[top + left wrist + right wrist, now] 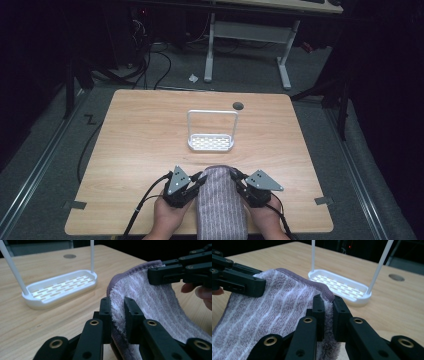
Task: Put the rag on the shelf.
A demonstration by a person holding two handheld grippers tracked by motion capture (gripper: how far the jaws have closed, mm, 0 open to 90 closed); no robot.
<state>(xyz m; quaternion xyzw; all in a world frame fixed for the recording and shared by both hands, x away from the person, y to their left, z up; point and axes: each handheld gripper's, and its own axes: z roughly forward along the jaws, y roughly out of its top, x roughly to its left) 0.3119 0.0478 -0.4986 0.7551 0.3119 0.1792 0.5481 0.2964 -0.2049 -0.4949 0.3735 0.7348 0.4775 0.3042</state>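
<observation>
A soft, pale purple terry towel with thin white stripes (218,200) sits at the near edge of the light wooden tabletop (140,140), stretched between the two tools and running off the near side toward the person. The left hand-held gripper (199,178) has its black jaws nearly closed on the towel's left edge; in the left gripper view the pile is pinched tight between the two pads (117,315), the purple hem curling under them. The right hand-held gripper (238,178) is likewise nearly closed, clamping the towel's right edge near its far corner, as the right gripper view shows (327,315). Each tool carries a grey three-cornered plate on top, and a black cable trails from each toward the near edge. The person's left hand (167,217) and right hand (265,215) hold the tools from below. The far edge of the towel bows up between the jaws, lifted off the wood.

Farther off, near the middle of the tabletop, stands a white plastic slotted tray with a tall, thin hoop handle (210,143), well apart from the towel. Beyond it, to the right, a small dark round grommet (238,106) is set into the wood near the far edge.
</observation>
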